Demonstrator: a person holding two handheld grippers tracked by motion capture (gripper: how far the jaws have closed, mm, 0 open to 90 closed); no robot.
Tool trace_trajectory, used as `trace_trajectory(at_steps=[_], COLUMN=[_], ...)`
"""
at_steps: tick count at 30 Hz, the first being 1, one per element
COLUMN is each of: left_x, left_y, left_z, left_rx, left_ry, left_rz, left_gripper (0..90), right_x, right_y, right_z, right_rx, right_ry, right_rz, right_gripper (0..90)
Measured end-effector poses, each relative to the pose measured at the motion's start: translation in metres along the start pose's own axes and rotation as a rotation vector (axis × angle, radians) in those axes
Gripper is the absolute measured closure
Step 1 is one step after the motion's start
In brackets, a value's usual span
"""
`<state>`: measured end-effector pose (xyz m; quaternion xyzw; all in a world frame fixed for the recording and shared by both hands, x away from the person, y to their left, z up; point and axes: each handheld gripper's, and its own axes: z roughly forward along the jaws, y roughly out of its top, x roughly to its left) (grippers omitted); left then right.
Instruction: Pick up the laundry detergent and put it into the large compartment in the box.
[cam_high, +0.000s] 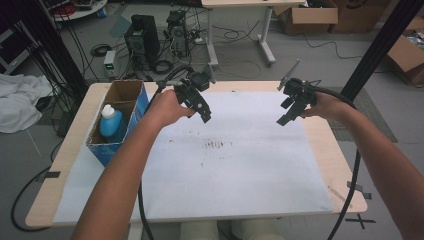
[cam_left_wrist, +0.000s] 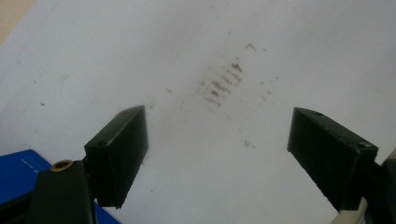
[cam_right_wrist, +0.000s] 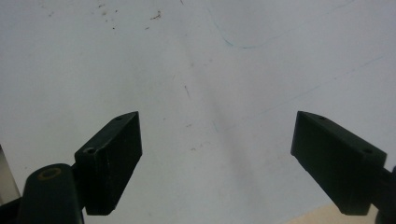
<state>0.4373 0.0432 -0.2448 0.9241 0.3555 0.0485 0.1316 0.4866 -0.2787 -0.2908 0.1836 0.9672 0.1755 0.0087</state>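
We hold left gripper (cam_high: 204, 111) and right gripper (cam_high: 289, 111) released, empty, above the white sheet (cam_high: 240, 170); blue bottle (cam_high: 111, 122) sits boxed (cam_high: 131, 92), nothing grasped yet.

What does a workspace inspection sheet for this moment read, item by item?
Surface: wooden table under a white sheet with brown smudges.
Job's things: blue-capped bottle upright in the open cardboard box, far left.
Clutter: nothing seen.
Grippers: left gripper and right gripper open, empty, above the sheet.
Cables: one black cable trails from each gripper.
Surroundings: computer towers, cartons, floor wiring.
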Motion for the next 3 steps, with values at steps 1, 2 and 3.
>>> trace_trajectory(at_steps=[1, 2, 3], left_x=[0.0002, 0.0007, 0.0011], left_y=[-0.0002, -0.0003, -0.0005], left_z=[0.0000, -0.0001, -0.0002], left_rx=[-0.002, -0.002, -0.001], left_ry=[-0.001, 0.000, 0.000], left_rz=[-0.001, -0.002, -0.003], left_gripper=[21.0, 21.0, 21.0], right_x=[0.0008, 0.0009, 0.0011], right_y=[-0.0001, -0.0002, -0.0003], right_z=[-0.0002, 0.0000, -0.0001], right_rx=[0.006, 0.002, 0.003], right_ry=[0.000, 0.001, 0.001], right_rz=[0.011, 0.009, 0.008], right_gripper=[16.3, 16.3, 16.3])
